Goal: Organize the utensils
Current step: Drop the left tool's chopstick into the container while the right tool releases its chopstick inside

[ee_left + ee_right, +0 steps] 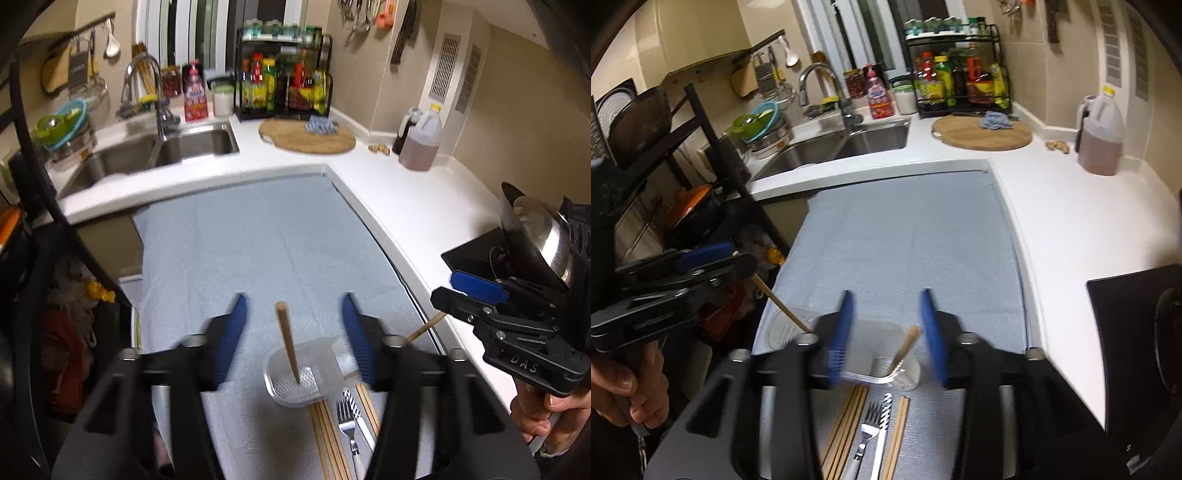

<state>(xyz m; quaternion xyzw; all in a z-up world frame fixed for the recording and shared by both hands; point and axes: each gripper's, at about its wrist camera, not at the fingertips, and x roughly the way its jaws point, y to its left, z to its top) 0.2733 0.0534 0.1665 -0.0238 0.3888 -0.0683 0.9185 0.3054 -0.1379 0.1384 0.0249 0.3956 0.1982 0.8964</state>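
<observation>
A clear plastic cup [306,384] [882,354] stands on the grey mat [266,236] [908,236] near its front. Two wooden chopsticks lean in it. One chopstick [287,339] [781,304] rises between the fingers of my left gripper [293,297] [742,255], which is open and not touching it. The other chopstick [905,349] [424,328] tilts up between the pads of my right gripper [887,293] [447,288], also open. In front of the cup lie several chopsticks [327,439] [849,424], a fork [347,421] [868,432] and a striped-handled utensil [886,406].
A double sink [155,151] with a tap is at the back left. A round wooden board [306,136], a condiment rack [284,85] and an oil jug [421,140] stand along the back counter. A black cooktop [1126,325] with a pan lies right; a dish rack [665,155] stands left.
</observation>
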